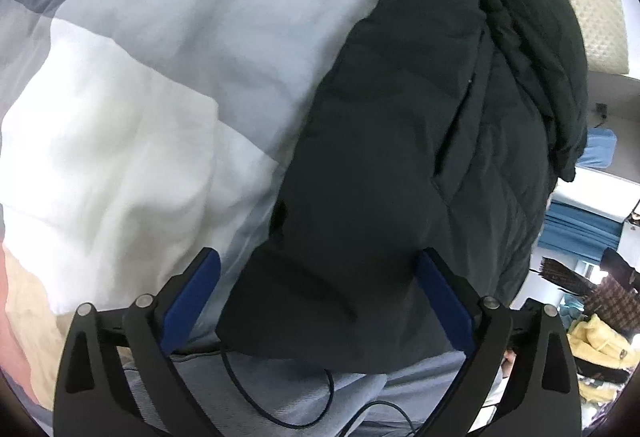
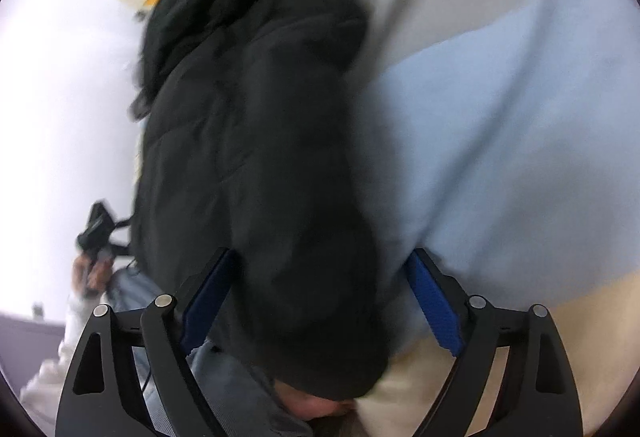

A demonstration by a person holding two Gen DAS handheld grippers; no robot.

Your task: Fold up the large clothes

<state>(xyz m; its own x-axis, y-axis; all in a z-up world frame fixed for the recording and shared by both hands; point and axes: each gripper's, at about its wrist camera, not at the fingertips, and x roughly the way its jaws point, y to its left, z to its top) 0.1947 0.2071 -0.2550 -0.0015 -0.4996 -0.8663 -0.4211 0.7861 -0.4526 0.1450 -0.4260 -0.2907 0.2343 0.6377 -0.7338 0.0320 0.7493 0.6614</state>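
Note:
A large black quilted puffer jacket (image 1: 420, 141) lies lengthwise on a bed, folded into a long strip. My left gripper (image 1: 318, 265) is open, its blue-padded fingers (image 1: 196, 297) on either side of the jacket's near end, not closed on it. In the right wrist view the same jacket (image 2: 256, 141) is blurred and runs up the middle. My right gripper (image 2: 320, 265) is open too, its fingers (image 2: 434, 305) straddling the jacket's near end. The other gripper (image 2: 96, 225) shows at the left, held in a hand.
The bed has a patchwork quilt (image 1: 152, 77) of white, pale blue, grey and cream. A thin black cable (image 1: 280, 409) loops over grey fabric near me. The room with blue curtains (image 1: 580, 233) and a yellow garment (image 1: 600, 341) lies past the bed's right edge.

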